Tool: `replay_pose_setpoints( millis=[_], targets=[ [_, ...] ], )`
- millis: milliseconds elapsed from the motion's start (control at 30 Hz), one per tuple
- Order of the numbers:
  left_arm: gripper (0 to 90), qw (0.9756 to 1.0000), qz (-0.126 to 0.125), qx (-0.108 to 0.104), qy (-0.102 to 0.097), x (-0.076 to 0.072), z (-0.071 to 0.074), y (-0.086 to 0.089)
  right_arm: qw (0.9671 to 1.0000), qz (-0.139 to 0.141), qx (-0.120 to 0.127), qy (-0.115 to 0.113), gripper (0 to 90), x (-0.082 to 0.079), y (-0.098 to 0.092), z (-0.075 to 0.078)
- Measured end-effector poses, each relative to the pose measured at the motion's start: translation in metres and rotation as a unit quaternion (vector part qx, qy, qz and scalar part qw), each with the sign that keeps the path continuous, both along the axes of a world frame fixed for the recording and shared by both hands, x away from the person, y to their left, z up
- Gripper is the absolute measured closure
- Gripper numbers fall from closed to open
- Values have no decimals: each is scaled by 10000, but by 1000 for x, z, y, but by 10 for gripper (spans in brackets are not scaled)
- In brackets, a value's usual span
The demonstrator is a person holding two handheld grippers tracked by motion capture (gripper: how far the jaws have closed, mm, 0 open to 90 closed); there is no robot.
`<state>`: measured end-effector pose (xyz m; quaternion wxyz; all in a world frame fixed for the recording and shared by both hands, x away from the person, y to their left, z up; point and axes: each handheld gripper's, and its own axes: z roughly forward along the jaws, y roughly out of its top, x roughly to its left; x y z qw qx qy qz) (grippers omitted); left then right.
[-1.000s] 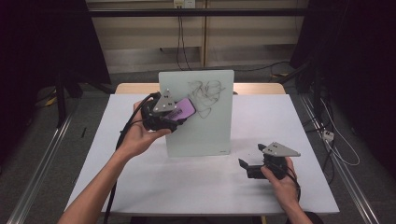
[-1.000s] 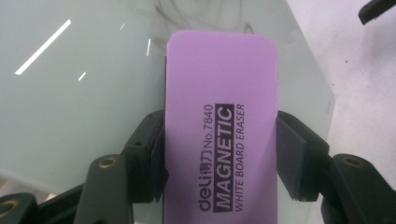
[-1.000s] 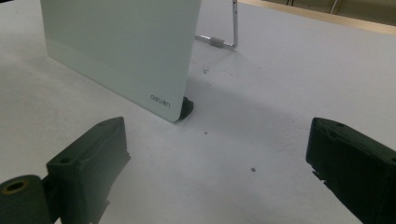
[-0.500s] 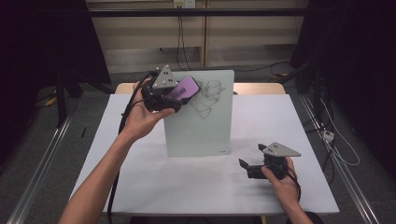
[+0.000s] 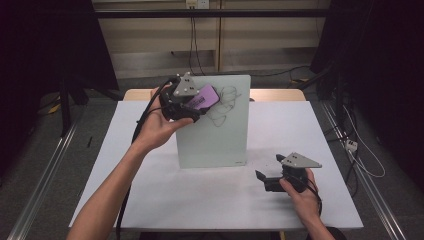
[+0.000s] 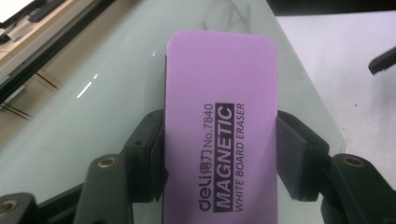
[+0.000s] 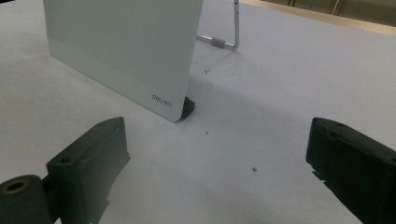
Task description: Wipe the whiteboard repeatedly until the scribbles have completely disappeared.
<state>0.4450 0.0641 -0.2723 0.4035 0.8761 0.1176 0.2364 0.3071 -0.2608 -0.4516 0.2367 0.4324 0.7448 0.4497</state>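
A: Nearest the viewer, what lies on the table (image 5: 150,200)?

B: The right gripper (image 5: 264,179), resting on the white top near the front right edge, in the person's right hand (image 5: 300,192). In the right gripper view its jaws stand wide apart with nothing between them; bare tabletop shows in the gap.

A: And just beyond it?

B: The board (image 5: 215,135), a pale glass whiteboard standing upright at mid-table. In the right gripper view its lower corner (image 7: 163,100) carries a small logo and sits on a dark foot (image 7: 188,106), and a bent metal stand (image 7: 229,42) props it from behind.

A: Where is the eraser?

B: The purple eraser (image 5: 202,97) is up against the board's upper left area, just beside a black scribble (image 5: 225,102). Whether its felt side touches the glass cannot be told.

A: What holds it?

B: The left gripper (image 5: 192,107), carried by the left hand (image 5: 157,130) raised off the table. In the left gripper view the eraser (image 6: 222,140) sits lengthwise between the two jaws, both pads pressed on its long sides, label facing the camera
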Motion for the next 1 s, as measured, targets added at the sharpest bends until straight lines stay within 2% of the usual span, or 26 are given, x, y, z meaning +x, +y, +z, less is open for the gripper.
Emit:
replay_pose_setpoints(
  millis=[300, 400, 467, 600, 833, 1000],
  targets=[
    [408, 9995, -175, 200, 142, -9, -22, -12, 10000, -6, 3, -9, 55, 0, -1, 0],
    [408, 9992, -237, 233, 203, -10, -28, -14, 10000, -9, 4, -7, 55, 0, -1, 0],
    [408, 9994, -222, 174, 218, -11, -31, -16, 10000, -9, 0, -5, 55, 0, -1, 0],
    [409, 9990, -262, 129, 349, -8, -28, -13, 10000, -13, 8, -7, 55, 0, -1, 0],
    [409, 9989, -116, -193, 420, 0, -11, -5, 10000, -9, 20, -5, 55, -1, -1, 0],
    [409, 9993, 13, -284, 227, 5, 6, -3, 10000, -11, 29, -4, 55, -1, -1, 1]
  ],
)
